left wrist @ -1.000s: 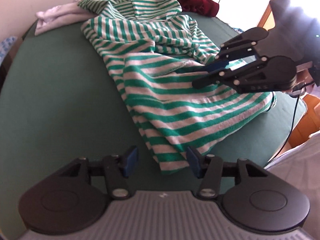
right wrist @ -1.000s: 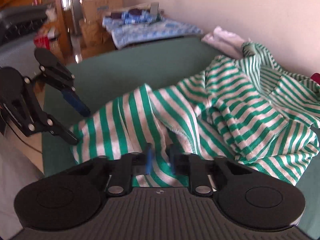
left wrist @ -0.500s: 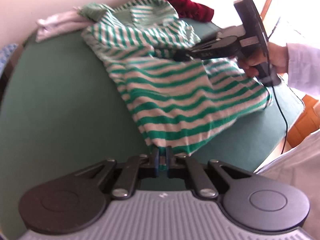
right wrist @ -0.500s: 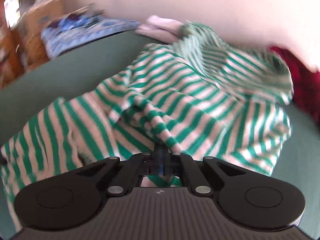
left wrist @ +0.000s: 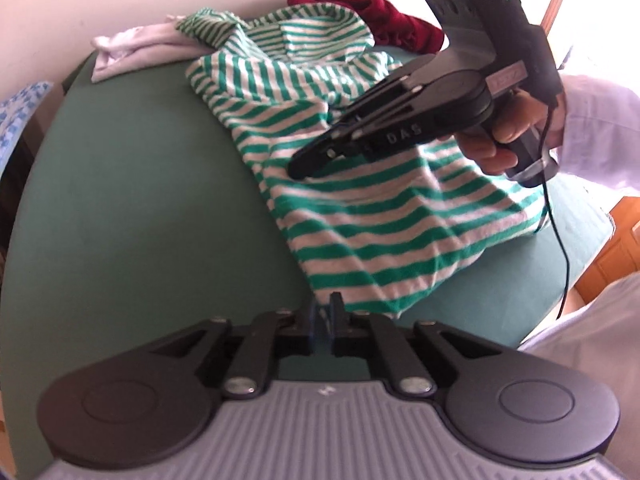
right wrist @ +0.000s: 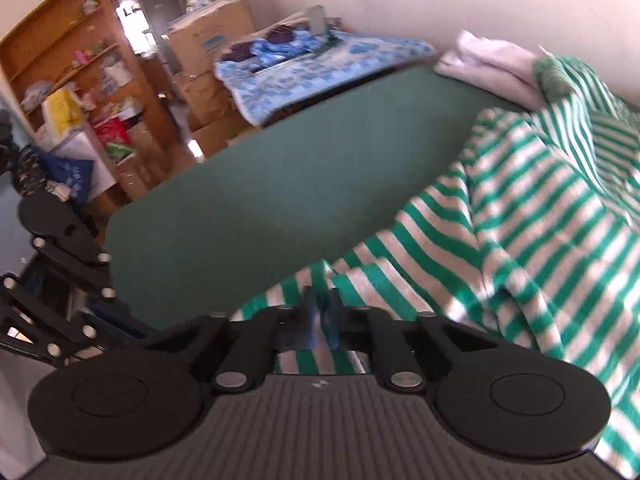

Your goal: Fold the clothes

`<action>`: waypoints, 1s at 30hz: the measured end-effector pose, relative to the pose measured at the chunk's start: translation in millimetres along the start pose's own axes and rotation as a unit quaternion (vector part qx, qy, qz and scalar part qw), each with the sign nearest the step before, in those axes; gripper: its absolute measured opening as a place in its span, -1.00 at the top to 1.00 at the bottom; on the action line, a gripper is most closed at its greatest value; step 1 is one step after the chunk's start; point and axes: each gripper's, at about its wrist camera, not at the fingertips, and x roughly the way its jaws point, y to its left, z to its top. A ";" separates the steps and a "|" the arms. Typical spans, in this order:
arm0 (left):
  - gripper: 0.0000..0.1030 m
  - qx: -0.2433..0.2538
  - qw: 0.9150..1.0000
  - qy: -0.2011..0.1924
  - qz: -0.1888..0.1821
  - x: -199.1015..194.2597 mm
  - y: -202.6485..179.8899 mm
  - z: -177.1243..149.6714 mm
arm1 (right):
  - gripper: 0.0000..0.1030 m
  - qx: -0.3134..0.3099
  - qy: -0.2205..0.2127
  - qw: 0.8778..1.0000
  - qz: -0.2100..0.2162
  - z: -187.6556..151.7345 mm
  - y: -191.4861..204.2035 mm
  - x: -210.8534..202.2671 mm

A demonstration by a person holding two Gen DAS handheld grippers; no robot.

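Both tools are pinching the striped shirt, which is lying crumpled on the green table: left gripper at the near hem corner, right gripper on a raised fold. Advice: pull evenly apart, keeping the hem taut, before laying flat.

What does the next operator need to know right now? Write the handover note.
Left gripper: shut on the near hem corner of the green-and-white striped knit shirt.
Right gripper: shut on a fold of the same shirt, raised off the green table.
Shirt lies crumpled, far end near the white cloth and dark red garment.
Done: both grips taken. Left: spread flat, then fold.
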 end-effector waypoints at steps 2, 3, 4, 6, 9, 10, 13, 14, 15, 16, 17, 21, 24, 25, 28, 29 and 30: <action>0.48 0.004 1.000 0.001 -0.005 6.5 -3.6 0.5 | 1.00 0.003 -0.028 0.999 0.016 8.8 -1.3 -14.0; 0.50 0.009 1.000 0.003 -0.004 10.6 -6.0 0.4 | 1.00 0.000 -0.040 0.999 0.009 13.8 -3.4 -18.8; 0.61 0.012 1.000 0.006 -0.002 13.1 -8.0 0.7 | 1.00 -0.004 -0.048 0.999 -0.002 18.3 -7.2 -20.0; 0.81 0.019 1.000 0.012 0.001 18.1 -12.1 1.2 | 1.00 0.001 -0.049 0.999 -0.022 23.8 -16.7 -17.0; 0.93 0.015 1.000 0.012 0.005 17.8 -12.3 1.4 | 0.96 0.035 -0.023 0.999 0.007 23.1 -28.3 -11.1; 0.93 0.011 1.000 0.010 0.006 16.5 -11.4 1.4 | 0.81 0.047 -0.009 0.998 0.030 23.6 -29.6 -7.7; 0.93 0.001 1.000 0.006 0.009 12.7 -8.9 1.4 | 0.17 0.043 0.022 0.997 0.062 19.7 -21.9 1.6; 0.94 -0.002 1.000 0.005 0.010 11.6 -8.2 1.4 | 0.11 0.044 0.030 0.997 0.060 18.7 -20.9 5.7; 0.94 -0.003 1.000 0.006 0.011 12.2 -8.8 1.7 | 0.15 0.045 0.038 0.997 0.057 17.7 -19.8 9.7; 0.94 -0.004 1.000 0.007 0.010 11.8 -9.1 1.7 | 0.51 0.046 0.046 0.996 0.055 16.6 -18.7 13.8; 0.94 -0.001 1.000 0.007 0.012 10.2 -10.0 1.4 | 0.89 0.045 0.049 0.996 0.053 16.0 -17.6 16.1; 0.98 -0.007 1.000 0.003 0.024 -3.9 -9.3 -1.3 | 0.94 0.032 -0.011 0.998 0.058 25.8 -16.1 0.2; 1.00 -0.016 0.999 0.010 0.030 -10.2 -7.6 -3.9 | 0.94 0.015 -0.010 1.000 0.014 29.1 -18.3 11.0; 1.00 -0.019 0.999 0.016 0.037 -7.3 -6.5 -5.9 | 0.94 0.020 0.005 1.000 0.000 27.3 -22.3 21.5; 1.00 -0.023 0.998 0.038 0.053 3.1 -3.6 -7.8 | 0.93 0.048 0.007 0.999 0.012 14.9 -28.1 36.4; 1.00 -0.020 0.998 0.032 0.059 -1.1 -3.0 -6.4 | 0.91 0.055 0.006 0.998 0.010 16.2 -28.4 34.4; 1.00 -0.020 0.998 0.022 0.063 -8.1 -1.1 -5.1 | 0.85 0.069 0.000 0.998 0.007 18.7 -30.2 26.1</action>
